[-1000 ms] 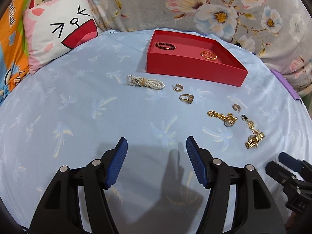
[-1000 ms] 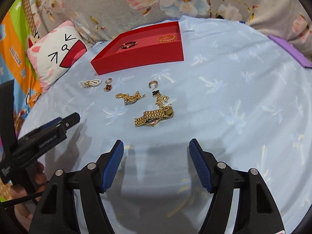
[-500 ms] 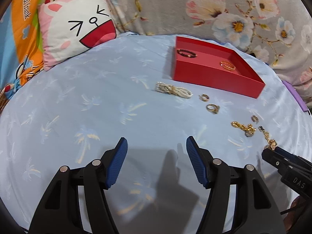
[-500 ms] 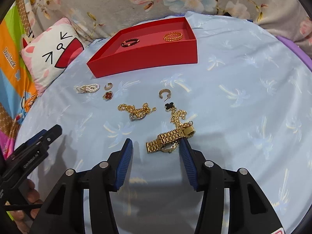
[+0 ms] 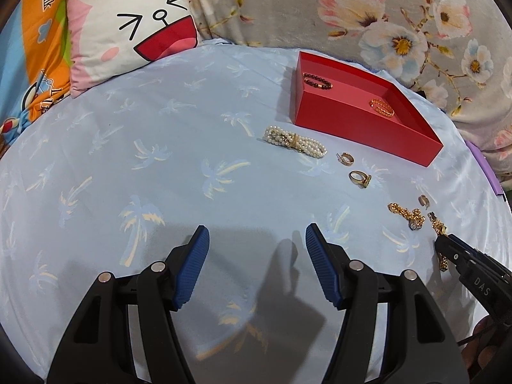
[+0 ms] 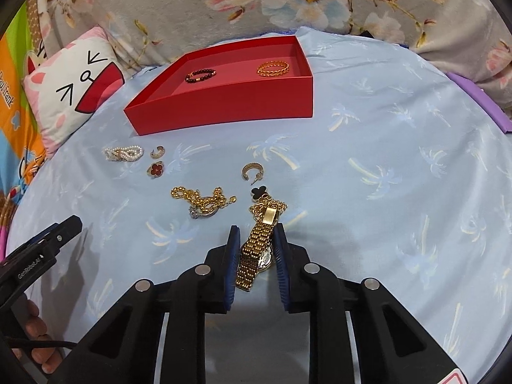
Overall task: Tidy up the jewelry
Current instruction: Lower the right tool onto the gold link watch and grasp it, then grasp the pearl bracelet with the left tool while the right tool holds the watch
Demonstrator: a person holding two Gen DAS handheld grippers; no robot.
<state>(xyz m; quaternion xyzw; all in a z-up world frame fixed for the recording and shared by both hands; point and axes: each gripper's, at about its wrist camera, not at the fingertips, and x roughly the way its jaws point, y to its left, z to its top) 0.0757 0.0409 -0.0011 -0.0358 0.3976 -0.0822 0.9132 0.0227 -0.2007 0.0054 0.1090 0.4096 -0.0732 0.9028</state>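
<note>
right gripper: while the left one waits, the right gripper [image 6: 256, 249] has its blue pads narrowed around the gold watch [image 6: 256, 249], seemingly closing for a lift; whether they already pinch it i cannot tell.
left gripper: the left gripper [image 5: 257, 267] hangs wide open over bare bedsheet [image 5: 160, 160], holding nothing, likely kept clear of the work.
watch: gold link band, lying lengthwise between the pads on the bed, its far end touching a tangled gold chain [image 6: 272, 206].
red tray [image 6: 224, 108]: well beyond, already holding a dark bead bracelet [image 6: 200, 75] and a gold bangle [image 6: 273, 68], so probably the destination.
loose pieces: pearl bracelet [image 5: 294, 140], rings and a beaded chain [image 6: 201, 200] lie between.
</note>
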